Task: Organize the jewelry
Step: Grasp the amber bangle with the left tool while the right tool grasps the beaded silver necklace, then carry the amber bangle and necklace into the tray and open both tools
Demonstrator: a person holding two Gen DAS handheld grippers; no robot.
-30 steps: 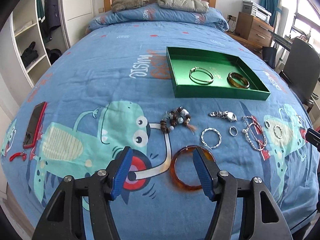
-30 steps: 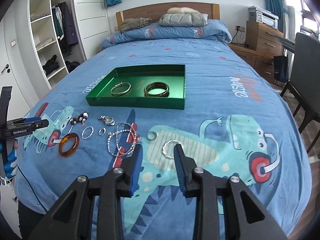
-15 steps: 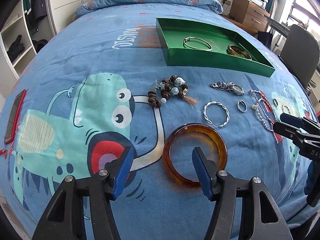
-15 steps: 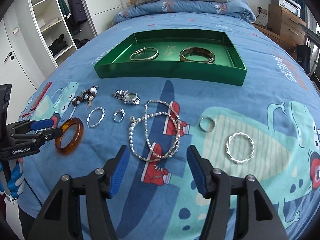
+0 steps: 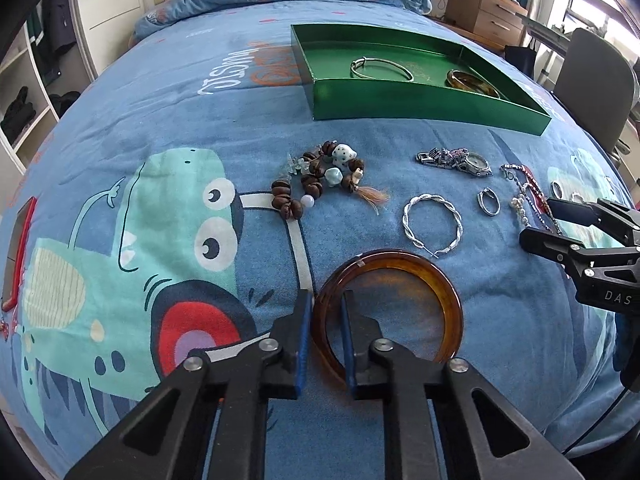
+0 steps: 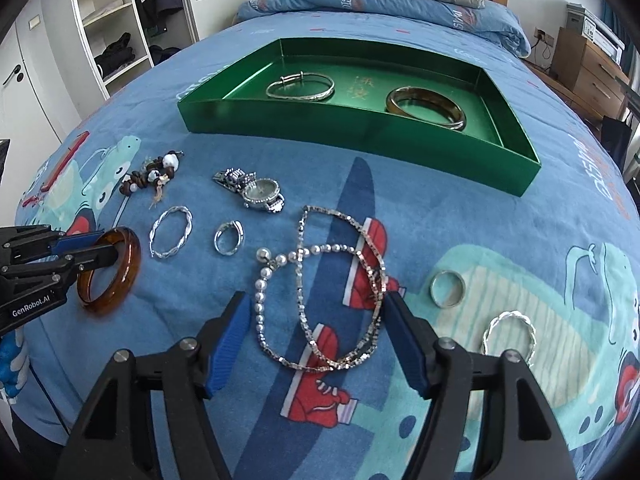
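Observation:
An amber bangle [image 5: 420,272] lies on the blue bedspread. My left gripper [image 5: 325,300] is closing, one pad outside and one inside the bangle's near-left rim, pressing on it; the right wrist view shows the same grip [image 6: 108,246]. My right gripper [image 6: 315,300] points down over the tangled silver chain and pearl necklaces [image 6: 301,292]. Its jaws are opening and straddle them without touching. The green tray [image 6: 360,132] behind holds a silver bangle [image 6: 300,88] and a brown bangle [image 6: 426,106].
Loose on the bedspread are a bead bracelet [image 5: 316,180], a watch [image 5: 460,160], a twisted silver bangle [image 5: 432,224], a small hoop [image 5: 489,202], a ring [image 6: 448,288] and a second twisted bangle [image 6: 508,332]. A red phone [image 5: 18,248] lies at the left edge. A chair [image 5: 592,80] stands to the right.
My left gripper came down and its jaws closed onto the amber bangle's rim. My right gripper moved left and down over the necklaces while its jaws spread wider.

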